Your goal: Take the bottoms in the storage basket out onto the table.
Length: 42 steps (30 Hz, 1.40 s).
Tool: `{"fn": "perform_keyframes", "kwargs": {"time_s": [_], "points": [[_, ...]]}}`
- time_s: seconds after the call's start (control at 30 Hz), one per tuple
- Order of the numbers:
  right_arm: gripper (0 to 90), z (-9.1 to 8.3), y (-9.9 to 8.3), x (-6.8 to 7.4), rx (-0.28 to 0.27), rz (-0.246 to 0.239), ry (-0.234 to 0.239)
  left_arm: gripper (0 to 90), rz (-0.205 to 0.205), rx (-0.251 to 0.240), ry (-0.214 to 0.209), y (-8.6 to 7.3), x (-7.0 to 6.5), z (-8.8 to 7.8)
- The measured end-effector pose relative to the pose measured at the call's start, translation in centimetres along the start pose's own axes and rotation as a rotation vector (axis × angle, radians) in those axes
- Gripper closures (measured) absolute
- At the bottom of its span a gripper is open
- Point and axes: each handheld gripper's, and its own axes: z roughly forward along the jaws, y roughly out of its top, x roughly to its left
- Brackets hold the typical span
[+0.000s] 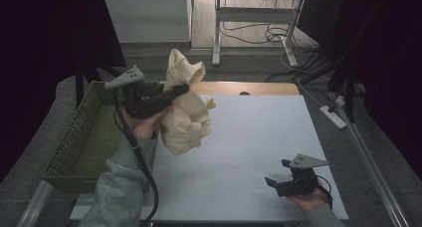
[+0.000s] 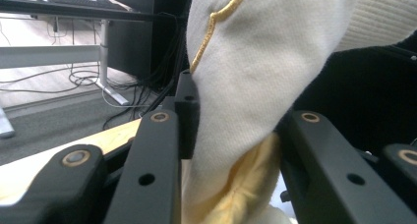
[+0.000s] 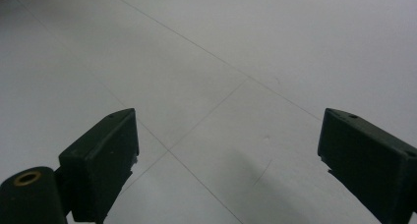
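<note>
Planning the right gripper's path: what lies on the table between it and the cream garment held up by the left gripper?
Nothing: the high view shows bare white table between the right gripper and the cream garment.

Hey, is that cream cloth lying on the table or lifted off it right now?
Lifted. The left tool is shut on the cream cloth, which hangs bunched above the white table, beside the green basket.

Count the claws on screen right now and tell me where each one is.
2. The left claw is raised near the green mesh basket, shut on a cream fabric garment. The right claw rests open, low over the white table.
</note>
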Motion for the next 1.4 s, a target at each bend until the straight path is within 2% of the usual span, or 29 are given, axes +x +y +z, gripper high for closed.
{"fn": "perform_keyframes", "kwargs": {"time_s": [0.73,1.0,1.4], "points": [[8.8,-0.1,0.0,-0.1,-0.002,0.001,-0.004,68.4,0.014,0.033,-0.093,-0.3,-2.3,4.1],[8.8,-0.3,-0.1,-0.2,-0.004,0.004,-0.006,68.4,0.001,0.062,-0.087,-1.1,-1.9,5.0],[8.8,-0.1,-0.1,-0.2,-0.002,0.002,-0.005,68.4,-0.03,0.087,-0.063,-2.1,-0.4,5.2]]}}
